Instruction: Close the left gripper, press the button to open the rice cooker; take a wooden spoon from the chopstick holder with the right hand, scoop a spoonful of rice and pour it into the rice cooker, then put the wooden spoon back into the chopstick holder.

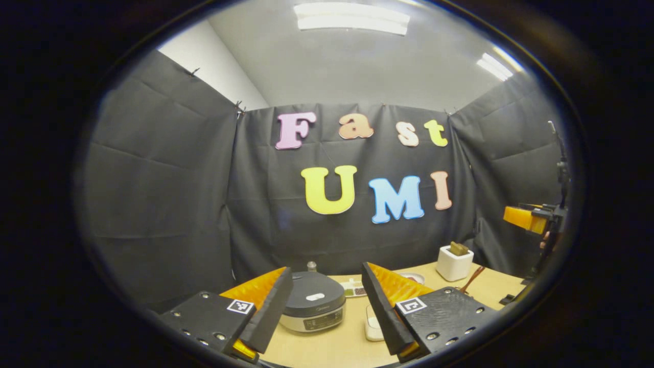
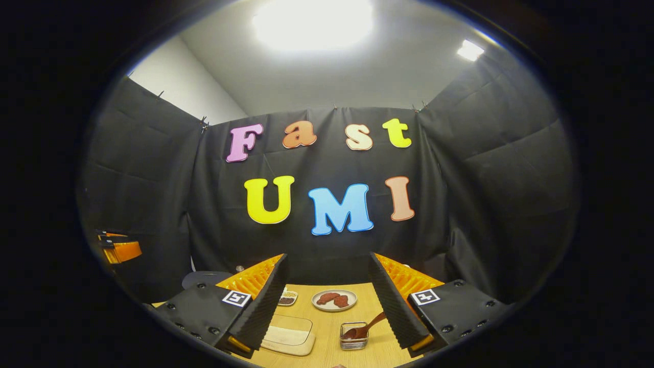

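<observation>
The rice cooker stands with its dark lid shut, just beyond my left gripper, which is open and holds nothing. The white chopstick holder sits at the back right with a brown piece sticking out of its top. A wooden spoon rests with its bowl in a small glass container, ahead of my right gripper, open and holding nothing. A white tray of rice lies to the left of the container. The cooker's lid edge peeks out behind the right gripper's left finger.
A plate with reddish food and a small divided dish sit at the back of the wooden table. The right gripper hangs high at the right of the left gripper view. Black cloth walls close in the booth.
</observation>
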Demonstrator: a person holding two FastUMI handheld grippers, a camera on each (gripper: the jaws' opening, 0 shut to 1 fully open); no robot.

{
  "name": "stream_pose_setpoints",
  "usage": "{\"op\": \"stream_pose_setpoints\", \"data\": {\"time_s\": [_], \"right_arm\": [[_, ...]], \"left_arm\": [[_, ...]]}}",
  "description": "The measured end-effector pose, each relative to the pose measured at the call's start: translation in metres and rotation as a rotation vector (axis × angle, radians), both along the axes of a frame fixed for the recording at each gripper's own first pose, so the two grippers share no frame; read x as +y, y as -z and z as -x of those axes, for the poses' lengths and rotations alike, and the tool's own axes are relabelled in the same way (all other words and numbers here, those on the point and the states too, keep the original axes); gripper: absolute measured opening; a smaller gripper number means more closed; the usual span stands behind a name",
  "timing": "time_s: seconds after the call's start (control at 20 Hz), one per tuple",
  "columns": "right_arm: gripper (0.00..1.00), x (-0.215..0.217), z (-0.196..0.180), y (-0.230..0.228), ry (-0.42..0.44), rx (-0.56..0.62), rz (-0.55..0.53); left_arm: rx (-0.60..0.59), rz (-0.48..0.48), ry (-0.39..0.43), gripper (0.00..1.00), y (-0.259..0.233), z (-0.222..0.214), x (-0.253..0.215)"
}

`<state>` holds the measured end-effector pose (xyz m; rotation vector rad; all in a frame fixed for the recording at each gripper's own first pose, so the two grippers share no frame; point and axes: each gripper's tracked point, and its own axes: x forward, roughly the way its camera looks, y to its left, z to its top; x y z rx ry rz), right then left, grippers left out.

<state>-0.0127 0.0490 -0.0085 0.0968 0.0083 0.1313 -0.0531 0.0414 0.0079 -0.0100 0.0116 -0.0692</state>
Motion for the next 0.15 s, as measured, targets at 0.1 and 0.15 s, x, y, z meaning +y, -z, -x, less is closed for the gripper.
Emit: {"op": "stream_pose_setpoints", "data": {"time_s": [0.1,0.15], "right_arm": [[0.98,0.0006,0.0016,0.0025,0.002,0.007,0.012],[0.98,0.0013,0.0022,0.0031,0.000,0.010,0.015]], "left_arm": [[0.002,0.004,0.005,0.85,0.0014,-0.0006,-0.0008],[0.003,0.004,0.006,0.85,0.0022,-0.0011,-0.0012]]}}
